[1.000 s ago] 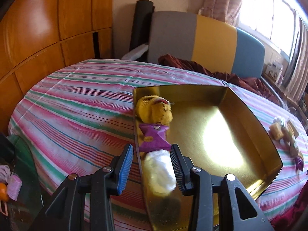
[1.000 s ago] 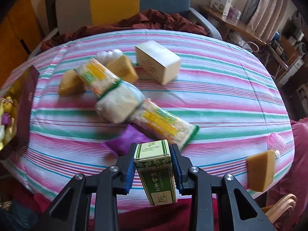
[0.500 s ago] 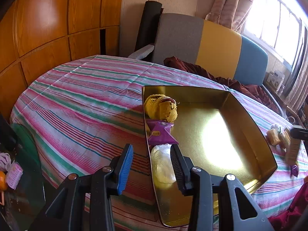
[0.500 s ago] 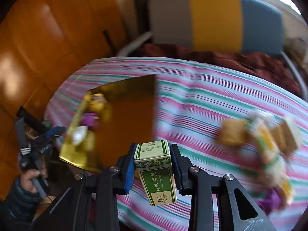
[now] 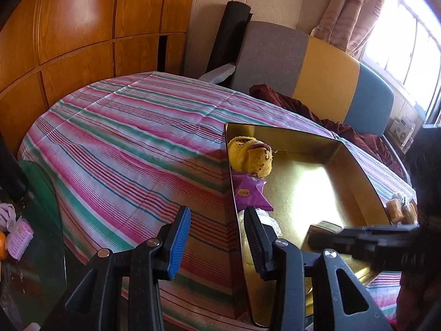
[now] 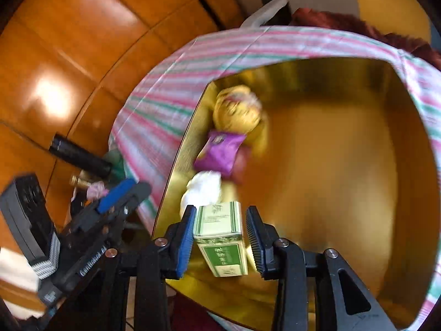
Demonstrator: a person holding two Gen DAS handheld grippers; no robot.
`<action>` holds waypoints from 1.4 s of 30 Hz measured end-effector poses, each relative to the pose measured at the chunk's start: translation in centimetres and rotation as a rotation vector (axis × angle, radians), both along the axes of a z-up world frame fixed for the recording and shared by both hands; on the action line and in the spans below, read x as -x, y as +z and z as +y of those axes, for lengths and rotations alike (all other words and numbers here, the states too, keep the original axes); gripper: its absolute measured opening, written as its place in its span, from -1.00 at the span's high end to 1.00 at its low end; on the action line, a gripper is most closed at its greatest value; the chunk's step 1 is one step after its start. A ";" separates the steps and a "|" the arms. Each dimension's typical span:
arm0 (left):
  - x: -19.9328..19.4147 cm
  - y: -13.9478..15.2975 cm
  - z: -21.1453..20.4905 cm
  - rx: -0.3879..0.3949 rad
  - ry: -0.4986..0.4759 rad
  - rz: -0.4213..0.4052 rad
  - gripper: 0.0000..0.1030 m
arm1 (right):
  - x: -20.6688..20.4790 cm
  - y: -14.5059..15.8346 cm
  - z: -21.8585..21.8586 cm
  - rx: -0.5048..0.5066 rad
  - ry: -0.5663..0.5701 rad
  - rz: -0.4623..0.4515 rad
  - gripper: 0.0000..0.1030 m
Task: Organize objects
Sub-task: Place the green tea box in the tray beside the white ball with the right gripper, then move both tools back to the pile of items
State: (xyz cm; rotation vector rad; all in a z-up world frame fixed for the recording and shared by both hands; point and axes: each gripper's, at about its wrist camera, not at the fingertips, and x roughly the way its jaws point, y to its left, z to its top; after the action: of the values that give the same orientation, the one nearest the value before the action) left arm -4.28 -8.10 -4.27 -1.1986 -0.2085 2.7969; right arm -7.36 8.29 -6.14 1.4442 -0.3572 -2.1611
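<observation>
My right wrist view is smeared by motion, so the print on the green and white box (image 6: 220, 237) is unreadable. That box sits between my right gripper (image 6: 220, 237)'s pads, above the near left corner of the gold tray (image 6: 358, 165). The jaws have just been opening: a gap shows at the right pad, the left pad looks still against the box, and I cannot tell whether the box rests on the tray floor.

In the left wrist view the right gripper (image 5: 325, 234) comes in from the right edge as a dark blur over the gold tray (image 5: 344, 165), and the box is hard to pick out.

Along the tray's left wall lie a yellow plush toy (image 5: 249, 160), a purple packet (image 5: 248, 193) and a white wrapped bundle (image 5: 264, 220), the last partly hidden behind my left gripper (image 5: 217, 237). Its jaws stand apart, empty, straddling the tray's left rim over the striped tablecloth (image 5: 124, 143).

Some snacks (image 5: 399, 209) by the table's right edge are cut off.
</observation>
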 end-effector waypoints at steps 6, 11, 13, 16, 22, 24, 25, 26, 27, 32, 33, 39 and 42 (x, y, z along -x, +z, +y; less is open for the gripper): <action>-0.2 0.3 0.6 0.010 -0.019 0.008 0.22 | -1.4 0.4 0.5 0.017 0.008 0.025 -0.26; -0.6 1.1 1.8 0.028 -0.054 0.030 0.22 | -3.0 1.9 1.9 -0.041 -0.024 0.095 -0.32; -0.8 1.3 2.4 0.035 -0.071 0.034 0.22 | -3.7 2.3 2.5 -0.079 -0.037 0.123 -0.37; -1.1 1.5 3.3 0.042 -0.097 0.035 0.22 | -4.5 2.8 3.2 -0.147 -0.054 0.166 -0.50; -1.9 1.8 5.4 0.058 -0.152 0.037 0.22 | -5.7 3.3 5.7 -0.205 -0.112 0.218 -0.66; -2.0 1.9 6.1 0.063 -0.173 0.035 0.22 | -6.0 3.5 6.8 -0.215 -0.137 0.227 -0.68; -2.0 1.9 6.5 0.066 -0.184 0.035 0.22 | -6.1 3.6 7.3 -0.219 -0.148 0.230 -0.69; -2.1 2.0 7.0 0.070 -0.199 0.036 0.22 | -6.2 3.6 7.9 -0.223 -0.161 0.234 -0.70; -2.2 2.0 7.4 0.073 -0.211 0.037 0.22 | -6.4 3.7 8.8 -0.227 -0.178 0.237 -0.71; -2.5 2.2 10.0 0.084 -0.278 0.039 0.22 | -7.3 3.9 13.5 -0.267 -0.266 0.237 -0.73; -2.6 2.3 10.4 0.085 -0.292 0.039 0.22 | -7.3 3.9 14.6 -0.278 -0.287 0.232 -0.73; -3.2 2.1 14.0 0.096 -0.398 0.032 0.22 | -8.1 4.0 23.3 -0.365 -0.447 0.202 -0.73; -3.5 2.0 16.0 0.102 -0.448 0.025 0.22 | -8.7 4.7 28.5 -0.377 -0.556 0.192 -0.73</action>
State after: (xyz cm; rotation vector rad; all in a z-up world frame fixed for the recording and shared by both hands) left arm -0.77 7.88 -2.30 -1.0692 0.1861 2.4503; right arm 1.30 36.74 -1.42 1.4283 -0.3190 -2.9192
